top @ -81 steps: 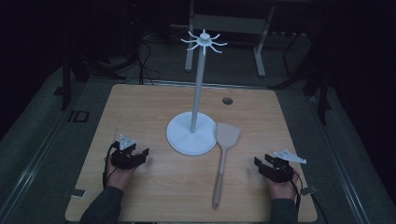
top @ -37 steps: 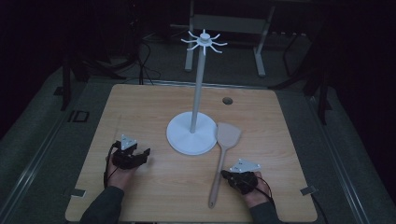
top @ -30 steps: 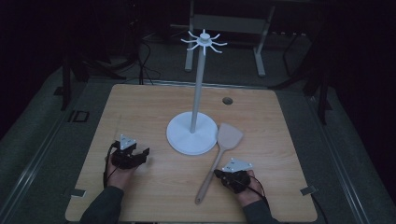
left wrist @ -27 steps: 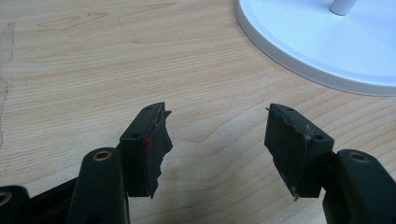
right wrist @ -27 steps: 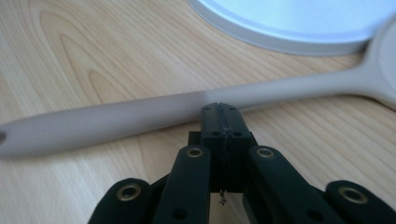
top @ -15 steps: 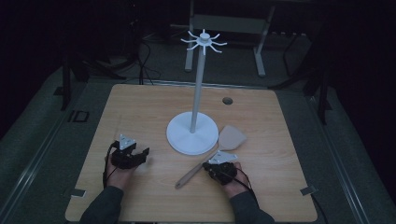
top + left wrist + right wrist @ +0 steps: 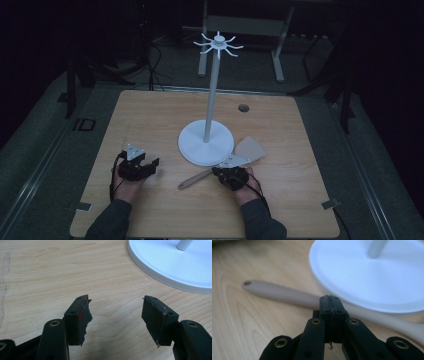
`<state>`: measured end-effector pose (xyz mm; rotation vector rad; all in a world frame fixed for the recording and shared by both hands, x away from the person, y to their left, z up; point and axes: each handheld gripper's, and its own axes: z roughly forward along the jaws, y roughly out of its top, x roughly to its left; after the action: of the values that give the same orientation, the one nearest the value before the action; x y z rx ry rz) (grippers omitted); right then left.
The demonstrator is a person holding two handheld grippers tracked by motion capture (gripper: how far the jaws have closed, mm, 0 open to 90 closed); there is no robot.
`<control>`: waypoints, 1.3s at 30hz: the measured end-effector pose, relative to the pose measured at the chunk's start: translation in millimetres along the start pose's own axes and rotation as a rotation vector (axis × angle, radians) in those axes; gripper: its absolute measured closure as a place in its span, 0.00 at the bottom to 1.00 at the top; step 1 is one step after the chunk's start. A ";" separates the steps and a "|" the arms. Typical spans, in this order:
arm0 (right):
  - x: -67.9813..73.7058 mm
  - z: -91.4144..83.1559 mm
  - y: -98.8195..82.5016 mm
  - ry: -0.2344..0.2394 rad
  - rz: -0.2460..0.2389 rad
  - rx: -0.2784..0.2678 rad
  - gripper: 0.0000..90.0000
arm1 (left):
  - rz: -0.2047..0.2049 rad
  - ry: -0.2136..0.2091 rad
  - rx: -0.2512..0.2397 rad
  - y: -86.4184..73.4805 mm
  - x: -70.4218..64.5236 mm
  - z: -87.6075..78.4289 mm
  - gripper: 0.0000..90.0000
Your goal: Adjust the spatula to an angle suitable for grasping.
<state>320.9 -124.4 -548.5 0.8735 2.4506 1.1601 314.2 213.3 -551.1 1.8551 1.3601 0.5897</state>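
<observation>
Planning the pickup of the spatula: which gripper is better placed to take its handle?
Right. The right gripper, jaws shut, sits against the spatula handle beside the white stand. The left gripper, jaws open, rests apart from it over bare table.

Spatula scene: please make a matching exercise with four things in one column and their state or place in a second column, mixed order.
Things:
1. spatula
2. left tool
3. right tool
4. white stand

States or places:
A. jaws shut, against the spatula handle
B. upright in the middle of the table
C. jaws open, nothing between them
D. lying flat, blade beside the stand's base

Pairs: 1-D, 2-C, 3-A, 4-B
</observation>
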 end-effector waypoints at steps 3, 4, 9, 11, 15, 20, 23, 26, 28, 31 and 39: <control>-7.3 -5.8 2.0 -0.017 0.019 -0.016 1.00 | 0.000 0.000 0.000 0.0 -0.2 0.2 0.44; -18.5 -10.7 3.8 -0.049 0.040 -0.024 1.00 | 0.001 -0.001 -0.001 0.1 -0.8 0.2 0.44; -41.4 -15.7 5.7 -0.113 0.081 -0.030 1.00 | -0.002 -0.001 0.000 0.1 -0.9 0.8 0.44; -49.9 -15.2 5.3 -0.142 0.100 -0.027 1.00 | -0.001 -0.002 0.000 0.1 -1.1 0.9 0.44; -61.5 -11.3 3.3 -0.167 0.130 -0.005 1.00 | 0.000 -0.002 0.002 0.0 -1.1 1.0 0.44; -69.2 -1.9 0.7 -0.191 0.170 0.009 1.00 | 0.003 -0.002 0.002 0.1 -1.5 1.0 0.44; -70.6 3.6 0.7 -0.199 0.178 0.018 1.00 | 0.000 -0.002 0.001 0.0 -1.0 0.9 0.44; -71.1 7.4 0.1 -0.205 0.169 0.033 1.00 | -0.001 -0.002 -0.001 -0.1 -0.8 0.8 0.44; -69.7 7.0 0.4 -0.214 0.153 0.037 1.00 | -0.001 -0.001 -0.001 -0.2 -0.3 0.3 0.44; -65.1 5.0 1.7 -0.241 0.111 0.063 1.00 | -0.004 -0.001 -0.002 -0.5 0.1 0.0 0.44; -56.3 -11.4 -7.5 -0.248 0.066 0.097 1.00 | -0.003 0.002 0.003 -1.2 1.0 -1.2 0.44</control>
<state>355.8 -170.6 -546.9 1.0650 2.3056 0.8995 313.0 214.8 -551.3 1.8550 1.3651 0.5886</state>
